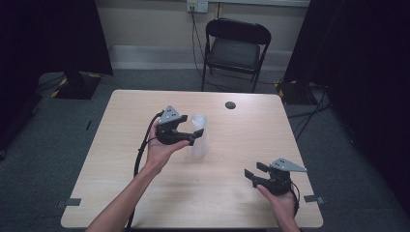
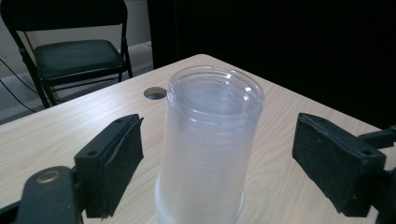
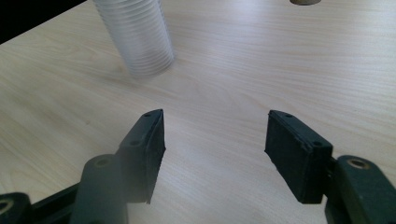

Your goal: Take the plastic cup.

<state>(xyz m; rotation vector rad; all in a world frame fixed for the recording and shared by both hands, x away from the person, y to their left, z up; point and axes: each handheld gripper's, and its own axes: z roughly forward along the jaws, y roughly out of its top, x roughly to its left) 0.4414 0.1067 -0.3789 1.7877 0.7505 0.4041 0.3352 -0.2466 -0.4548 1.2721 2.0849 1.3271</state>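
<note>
A tall stack of clear plastic cups (image 1: pixel 198 137) stands upside down near the middle of the wooden table (image 1: pixel 130 111). My left gripper (image 1: pixel 191 125) is held level just left of the stack, pointing at it. In the left gripper view the stack (image 2: pixel 210 140) rises between the two black pads (image 2: pixel 116 158), with a gap on each side, so the jaws stand open and touch nothing. My right gripper (image 1: pixel 254 170) rests near the table's front right, open and empty. In its own view, the right gripper (image 3: pixel 215 135) faces bare wood and the stack (image 3: pixel 137 37) stands farther off at the upper left.
A round cable hole (image 1: pixel 230 105) is set in the table near its far edge, behind the cups. A black folding chair (image 1: pixel 235 48) stands beyond the table against the wall. Black curtains hang on both sides. A cable (image 1: pixel 143 145) trails from the left gripper.
</note>
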